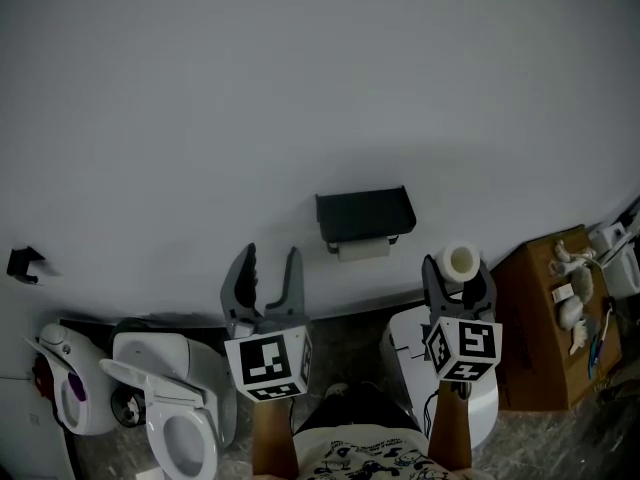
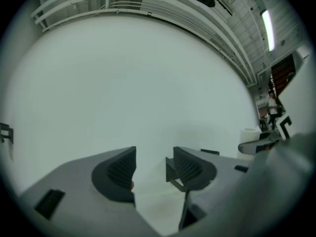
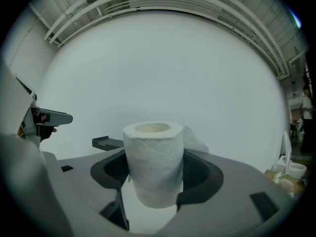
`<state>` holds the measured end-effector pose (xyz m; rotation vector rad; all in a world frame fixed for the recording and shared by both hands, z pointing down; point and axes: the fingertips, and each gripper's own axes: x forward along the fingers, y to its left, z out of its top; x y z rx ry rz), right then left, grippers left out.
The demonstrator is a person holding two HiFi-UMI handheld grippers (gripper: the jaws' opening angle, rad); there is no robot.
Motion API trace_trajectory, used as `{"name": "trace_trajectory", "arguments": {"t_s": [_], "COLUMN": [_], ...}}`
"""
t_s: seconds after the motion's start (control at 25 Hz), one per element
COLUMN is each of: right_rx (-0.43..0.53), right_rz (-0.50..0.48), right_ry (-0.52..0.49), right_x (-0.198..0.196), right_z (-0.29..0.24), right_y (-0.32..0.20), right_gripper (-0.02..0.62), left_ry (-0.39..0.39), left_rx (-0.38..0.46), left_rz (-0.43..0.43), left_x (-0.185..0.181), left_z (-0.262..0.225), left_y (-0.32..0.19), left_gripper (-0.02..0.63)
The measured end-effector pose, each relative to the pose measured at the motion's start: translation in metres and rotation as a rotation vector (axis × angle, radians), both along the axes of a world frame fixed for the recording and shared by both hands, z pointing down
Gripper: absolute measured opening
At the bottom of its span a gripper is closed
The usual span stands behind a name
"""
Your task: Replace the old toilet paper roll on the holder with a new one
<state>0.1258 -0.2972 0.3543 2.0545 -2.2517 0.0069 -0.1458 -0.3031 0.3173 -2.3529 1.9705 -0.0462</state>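
Observation:
A black toilet paper holder [image 1: 365, 214] hangs on the white wall, with a thin pale roll [image 1: 362, 251] under its shelf. My right gripper [image 1: 458, 268] is shut on a new white toilet paper roll [image 3: 153, 163], held upright to the right of and below the holder [image 3: 107, 143]; the roll [image 1: 460, 261] shows its hollow core from above. My left gripper [image 1: 266, 273] stands open with nothing between its fingers, left of and below the holder. In the left gripper view the left gripper [image 2: 154, 168] faces bare wall, and the new roll [image 2: 250, 134] shows at far right.
A white toilet [image 1: 175, 408] with its seat down stands at lower left, a white and purple appliance [image 1: 68, 388] beside it. A white bin [image 1: 415, 353] sits under my right gripper. A brown cardboard box [image 1: 550, 318] with small items on top stands at right. A black wall hook [image 1: 22, 264] is at far left.

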Motion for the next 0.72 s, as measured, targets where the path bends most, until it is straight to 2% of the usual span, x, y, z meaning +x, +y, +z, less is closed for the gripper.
{"name": "trace_trajectory", "arguments": {"t_s": [0.16, 0.44, 0.6, 0.72], "right_rx": [-0.018, -0.027, -0.040, -0.050], "right_rz": [-0.010, -0.026, -0.022, -0.016], "right_ry": [-0.007, -0.002, -0.002, -0.009], "right_x": [0.006, 0.017, 0.024, 0.029], "right_z": [0.002, 0.000, 0.006, 0.012], "right_y": [-0.006, -0.014, -0.015, -0.016], "right_gripper": [0.304, 0.304, 0.304, 0.304], "left_ry": [-0.018, -0.112, -0.213, -0.326], "left_rx": [-0.005, -0.014, -0.016, -0.012], "left_rz": [-0.004, -0.014, -0.015, -0.014], "left_x": [0.005, 0.017, 0.029, 0.042], "left_z": [-0.003, -0.003, 0.002, 0.006], "left_y": [-0.003, -0.006, -0.008, -0.007], "left_gripper": [0.219, 0.219, 0.219, 0.219]}}
